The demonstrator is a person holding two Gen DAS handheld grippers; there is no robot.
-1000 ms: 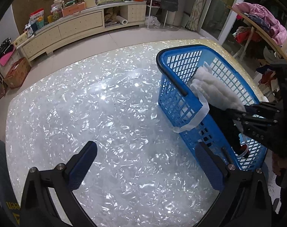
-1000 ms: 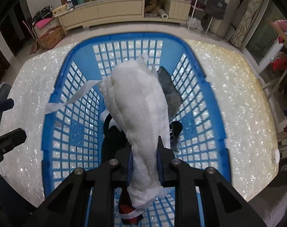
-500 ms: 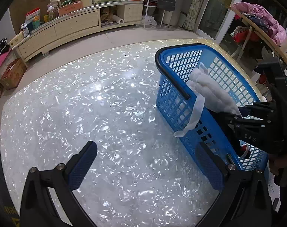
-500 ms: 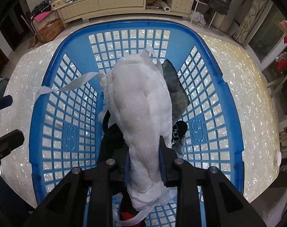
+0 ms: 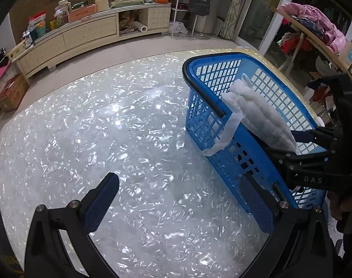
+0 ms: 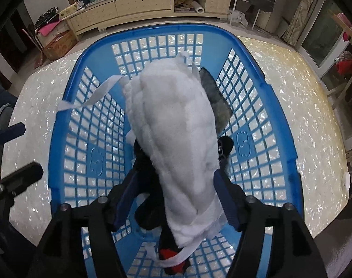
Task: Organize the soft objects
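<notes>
A blue mesh basket stands on the glossy white table. A white padded cloth lies lengthwise in it, on top of black and grey soft items. One white strap hangs over the basket's left rim. My right gripper reaches into the basket; its jaws are opening, with the white cloth's near end between them and a gap at the left pad. To the basket's left, my left gripper hovers open over bare tabletop, holding nothing.
A small white round object lies near the table's right edge. A long cream cabinet crowded with items runs along the far wall. To the right stands a wooden rack with clothes.
The right gripper's jaws have spread apart and let go of the white cloth, which has settled lower in the basket. The left gripper has stayed put.
</notes>
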